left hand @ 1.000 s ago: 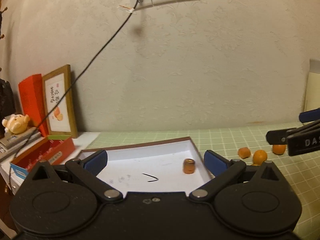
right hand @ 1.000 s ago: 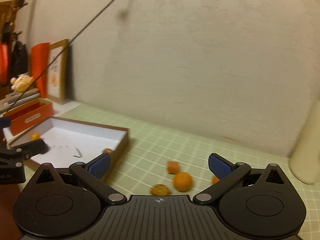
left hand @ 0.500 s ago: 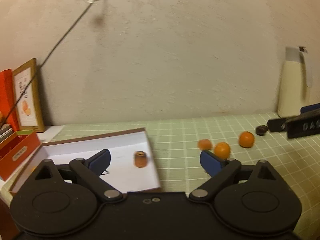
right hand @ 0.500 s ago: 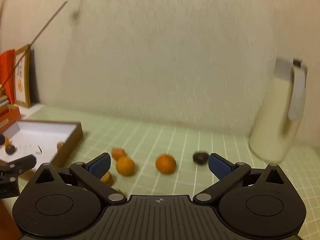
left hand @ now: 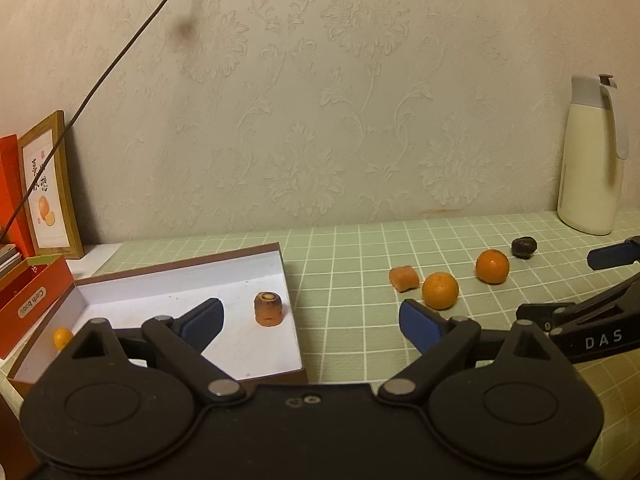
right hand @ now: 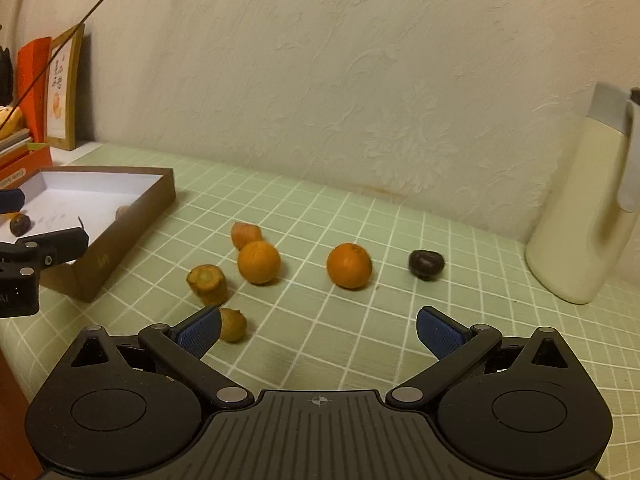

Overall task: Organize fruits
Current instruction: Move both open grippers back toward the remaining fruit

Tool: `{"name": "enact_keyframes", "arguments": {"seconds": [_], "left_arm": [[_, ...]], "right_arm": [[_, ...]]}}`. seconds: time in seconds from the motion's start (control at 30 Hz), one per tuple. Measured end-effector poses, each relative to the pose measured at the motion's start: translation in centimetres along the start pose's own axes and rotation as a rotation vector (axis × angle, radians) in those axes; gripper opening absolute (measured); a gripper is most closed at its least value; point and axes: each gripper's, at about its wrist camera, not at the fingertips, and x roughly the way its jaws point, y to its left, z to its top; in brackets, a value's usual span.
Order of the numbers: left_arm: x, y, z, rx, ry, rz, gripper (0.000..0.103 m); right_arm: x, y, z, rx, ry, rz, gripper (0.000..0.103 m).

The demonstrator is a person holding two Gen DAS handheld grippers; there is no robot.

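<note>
Both grippers are held wide apart, nothing between their pads: the left gripper (left hand: 310,318) over the box (left hand: 292,308) edge, the right gripper (right hand: 318,330) above bare mat (right hand: 400,312). Two oranges (right hand: 259,261) (right hand: 349,265) lie well apart in front, clear of the box wall.

Both claws swung right — toward loose fruit (right hand: 259,261).

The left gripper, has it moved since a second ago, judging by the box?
Yes. The left gripper has swung rightward: the white-lined box, earlier centred between its fingers, now sits to the left, and its right finger nears an orange.
</note>
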Motion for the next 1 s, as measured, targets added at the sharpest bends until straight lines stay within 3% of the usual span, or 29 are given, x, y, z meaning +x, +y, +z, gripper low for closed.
{"name": "enact_keyframes", "arguments": {"seconds": [0.47,0.63,1.0], "left_arm": [[0.8,0.8,-0.1,-0.009,0.016,0.006,0.088],[1.2,1.0,-0.2,-0.013,0.022,0.004,0.088],[2.9,-0.8,-0.2,0.001,0.038,-0.038,0.088]], "right_arm": [[4.1,3.6,-0.8,-0.119,0.083,0.029,0.103],[5.0,4.2,-0.7,-0.131,0.072,0.018,0.103],[6.7,1.7,-0.8,-0.082,0.092,-0.065,0.103]]}}
